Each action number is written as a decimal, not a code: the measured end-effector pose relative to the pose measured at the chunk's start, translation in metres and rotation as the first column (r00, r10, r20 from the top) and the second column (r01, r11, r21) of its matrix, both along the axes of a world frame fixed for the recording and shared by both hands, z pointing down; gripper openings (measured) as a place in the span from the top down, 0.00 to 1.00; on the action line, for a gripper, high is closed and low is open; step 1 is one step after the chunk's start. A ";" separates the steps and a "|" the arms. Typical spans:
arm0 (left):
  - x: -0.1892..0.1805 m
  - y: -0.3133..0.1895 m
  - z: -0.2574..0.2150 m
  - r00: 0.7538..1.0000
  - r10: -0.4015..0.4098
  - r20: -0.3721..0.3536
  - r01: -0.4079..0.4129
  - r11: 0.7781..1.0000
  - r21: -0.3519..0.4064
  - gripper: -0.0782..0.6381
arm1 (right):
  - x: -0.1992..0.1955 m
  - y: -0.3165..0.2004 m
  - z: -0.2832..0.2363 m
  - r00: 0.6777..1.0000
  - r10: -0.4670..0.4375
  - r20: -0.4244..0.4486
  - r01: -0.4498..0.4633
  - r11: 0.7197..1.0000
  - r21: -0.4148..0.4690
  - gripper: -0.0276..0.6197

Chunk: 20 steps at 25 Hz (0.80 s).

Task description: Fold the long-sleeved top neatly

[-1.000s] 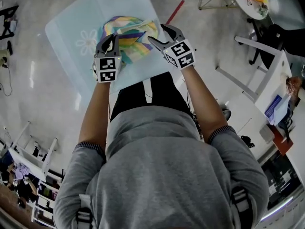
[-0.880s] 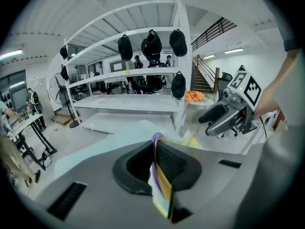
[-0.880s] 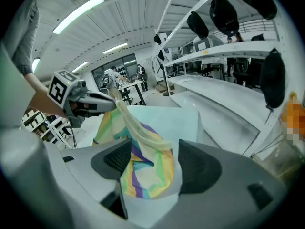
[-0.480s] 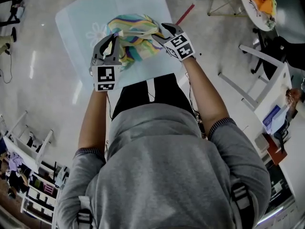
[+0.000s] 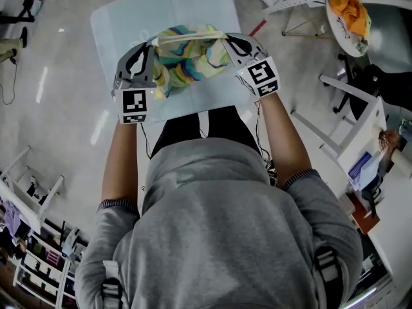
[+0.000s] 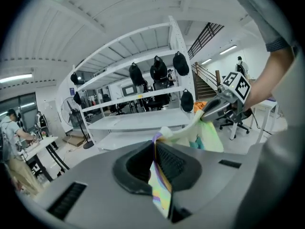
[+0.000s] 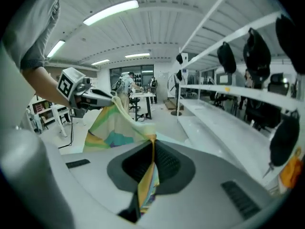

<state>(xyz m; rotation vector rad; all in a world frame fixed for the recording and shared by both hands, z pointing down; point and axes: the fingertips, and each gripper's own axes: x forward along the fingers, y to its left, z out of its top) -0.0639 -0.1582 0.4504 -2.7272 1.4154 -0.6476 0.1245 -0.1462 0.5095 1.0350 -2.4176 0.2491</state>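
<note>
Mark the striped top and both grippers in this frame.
striped top (image 5: pixel 192 60), head view, bunched fabric hanging between the grippers.
left gripper (image 5: pixel 152 45), head view, closed jaw tips pinching the top's edge.
right gripper (image 5: pixel 226 38), head view, tips of jaws that have just been closing onto the top's edge.

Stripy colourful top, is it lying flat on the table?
No, the left gripper and right gripper, just closed, hold the top stretched between them.

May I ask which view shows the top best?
The head view: the whole top hangs bunched over the table between the left gripper and the right gripper, whose jaws have just closed on it. Each gripper view shows only a pinched edge.
</note>
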 end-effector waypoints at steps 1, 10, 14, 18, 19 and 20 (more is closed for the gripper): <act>-0.003 -0.002 -0.015 1.000 0.007 -0.008 -0.007 1.000 0.028 0.84 | -0.001 -0.003 -0.022 1.000 0.009 -0.004 -0.009 0.999 0.044 0.94; -0.032 -0.015 -0.163 0.990 0.062 -0.129 -0.022 0.956 0.293 0.84 | -0.027 -0.010 -0.194 0.999 0.045 0.004 -0.044 0.942 0.332 0.94; -0.041 -0.016 -0.220 0.979 0.086 -0.183 -0.016 0.935 0.354 0.84 | -0.036 -0.007 -0.252 0.997 0.077 -0.021 -0.062 0.912 0.405 0.94; -0.044 -0.010 -0.261 0.972 0.112 -0.208 -0.018 0.912 0.410 0.84 | -0.037 -0.003 -0.291 0.993 0.107 -0.040 -0.077 0.882 0.465 0.94; -0.045 -0.007 -0.269 0.971 0.113 -0.208 -0.015 0.906 0.424 0.84 | -0.038 -0.001 -0.299 0.993 0.110 -0.047 -0.074 0.875 0.478 0.94; -0.045 -0.004 -0.276 0.972 0.112 -0.208 -0.010 0.899 0.437 0.84 | -0.038 0.002 -0.305 0.992 0.110 -0.054 -0.070 0.870 0.489 0.94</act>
